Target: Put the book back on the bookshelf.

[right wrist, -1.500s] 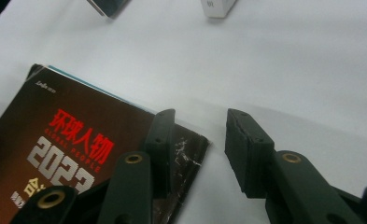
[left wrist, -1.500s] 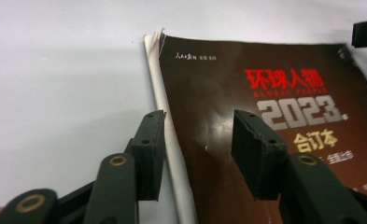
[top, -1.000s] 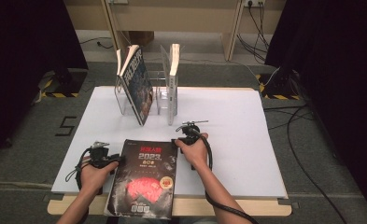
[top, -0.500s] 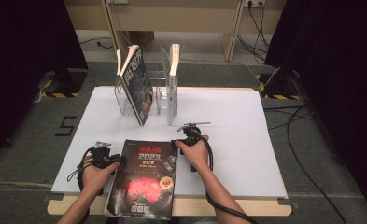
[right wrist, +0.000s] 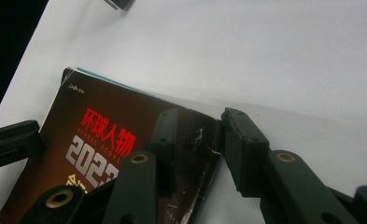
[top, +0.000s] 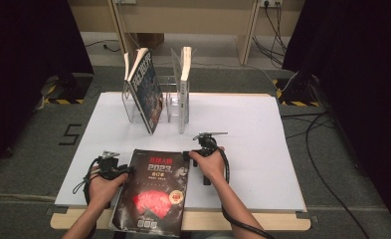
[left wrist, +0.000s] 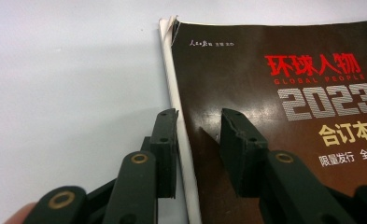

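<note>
A thick dark book (top: 153, 191) with red and white print lies flat at the table's front edge. My left gripper (top: 126, 169) is at its left side. In the left gripper view the jaws (left wrist: 197, 114) straddle the white spine, one finger over the table and one over the cover (left wrist: 288, 140), with a gap showing. My right gripper (top: 189, 155) is at the book's far right corner. Its jaws (right wrist: 197, 114) have just been closing. The cover's edge (right wrist: 102, 140) lies between them and the pads do not press it.
A clear rack (top: 168, 107) at mid table holds a leaning dark book (top: 146, 92) and an upright pale book (top: 184, 89). White sheet (top: 262, 139) spreads to the right. The left gripper's jaw (right wrist: 13, 137) shows in the right gripper view.
</note>
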